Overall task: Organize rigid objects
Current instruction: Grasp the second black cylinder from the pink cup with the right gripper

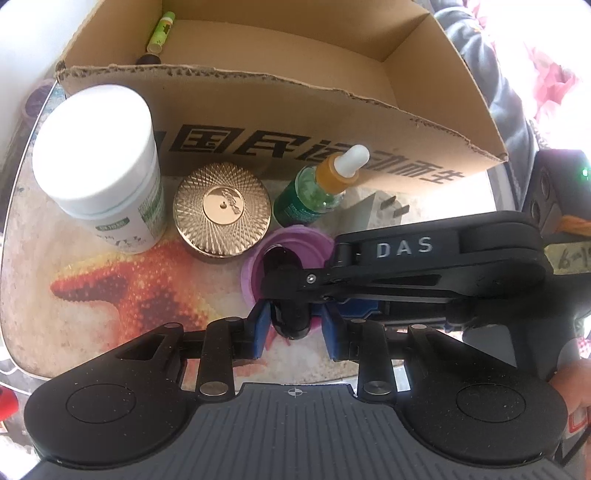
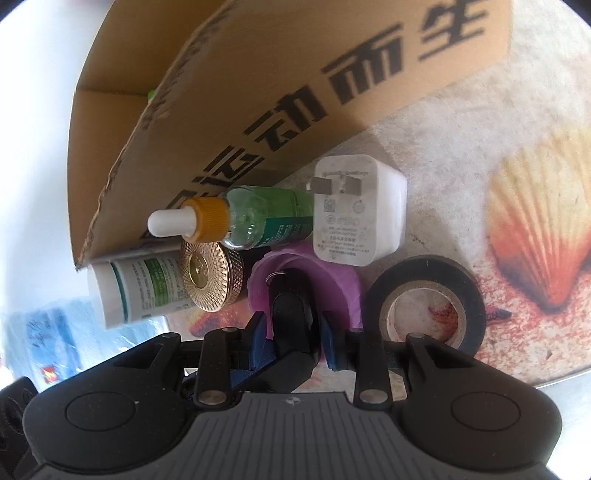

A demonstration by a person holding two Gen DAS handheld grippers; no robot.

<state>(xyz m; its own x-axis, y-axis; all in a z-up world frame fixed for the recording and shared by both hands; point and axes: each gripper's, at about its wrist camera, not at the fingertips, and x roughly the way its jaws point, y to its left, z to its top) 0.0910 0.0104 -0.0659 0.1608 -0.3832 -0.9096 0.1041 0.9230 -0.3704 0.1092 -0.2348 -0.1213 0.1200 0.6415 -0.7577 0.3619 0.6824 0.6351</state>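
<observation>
A purple cup stands on the table in front of an open cardboard box. A black object stands in the cup. In the left wrist view my left gripper has its blue pads either side of the cup and black object. My right gripper reaches in from the right across it, its arm over the cup. In the right wrist view my right gripper has its pads around the black object at the purple cup. Whether either grips firmly is unclear.
Beside the cup stand a white pill bottle, a gold-lidded jar and a green dropper bottle. A white charger plug and a roll of black tape lie to the right. A green tube is inside the box.
</observation>
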